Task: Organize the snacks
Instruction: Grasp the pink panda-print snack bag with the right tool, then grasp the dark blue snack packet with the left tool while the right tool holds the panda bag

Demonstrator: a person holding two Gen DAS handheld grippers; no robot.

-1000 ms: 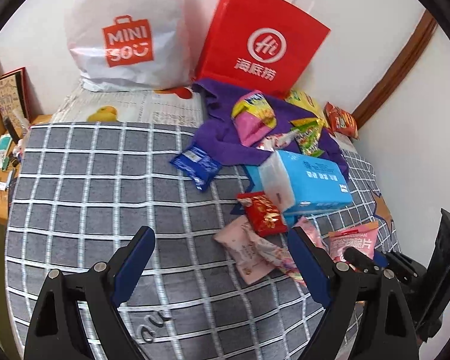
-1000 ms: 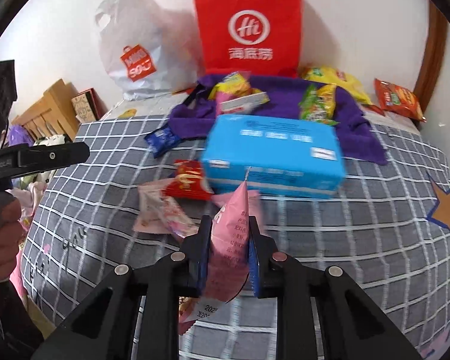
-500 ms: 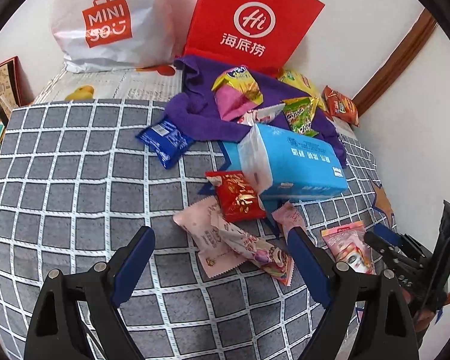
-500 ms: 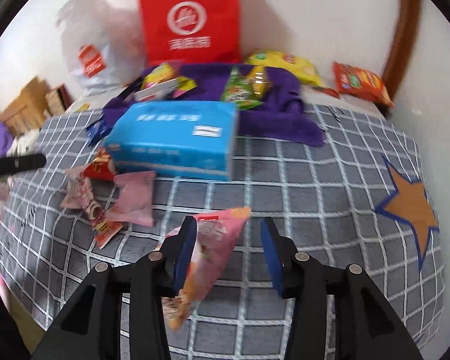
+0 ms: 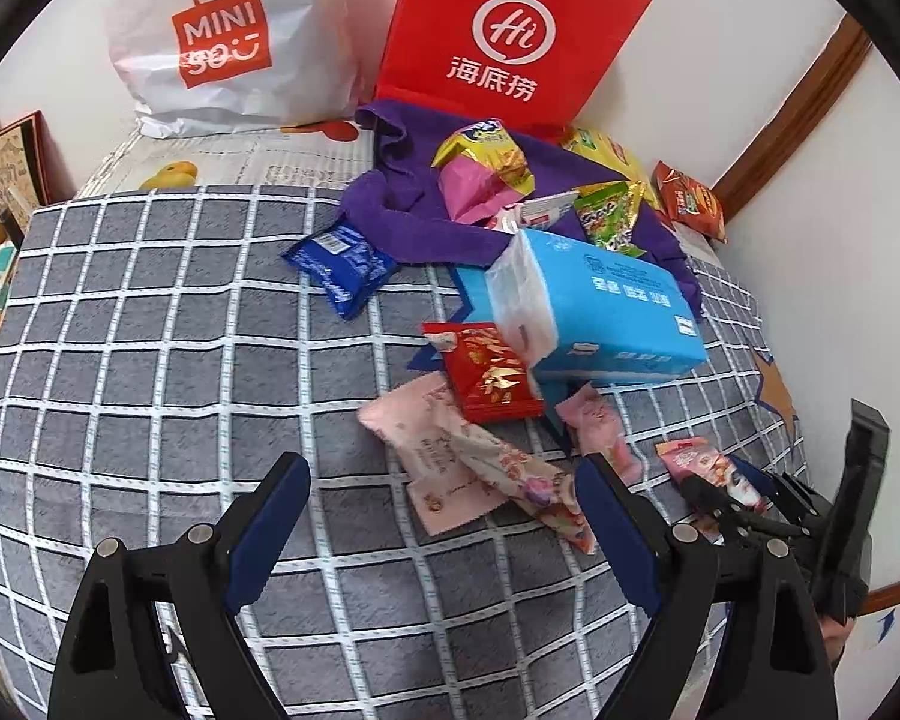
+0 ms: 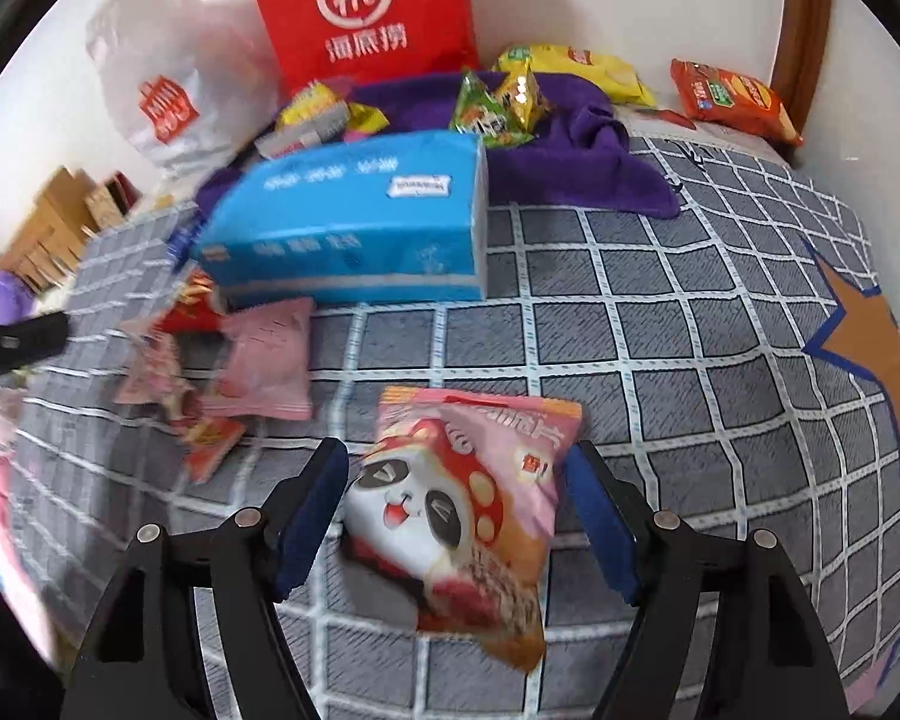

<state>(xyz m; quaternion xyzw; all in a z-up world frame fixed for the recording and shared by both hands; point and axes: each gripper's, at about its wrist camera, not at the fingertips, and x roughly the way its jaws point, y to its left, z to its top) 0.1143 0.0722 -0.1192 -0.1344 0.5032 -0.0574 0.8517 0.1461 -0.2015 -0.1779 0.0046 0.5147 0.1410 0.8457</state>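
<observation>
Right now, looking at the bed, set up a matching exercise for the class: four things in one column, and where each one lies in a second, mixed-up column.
Things:
1. panda snack bag
2. blue tissue pack
3. green snack bag
4. red paper bag

Places:
A. on the purple cloth
B. upright against the wall
C. between the open right gripper fingers
D. on the checked blanket, next to the small red packet

Pairs: 1-C, 2-D, 3-A, 4-B
</observation>
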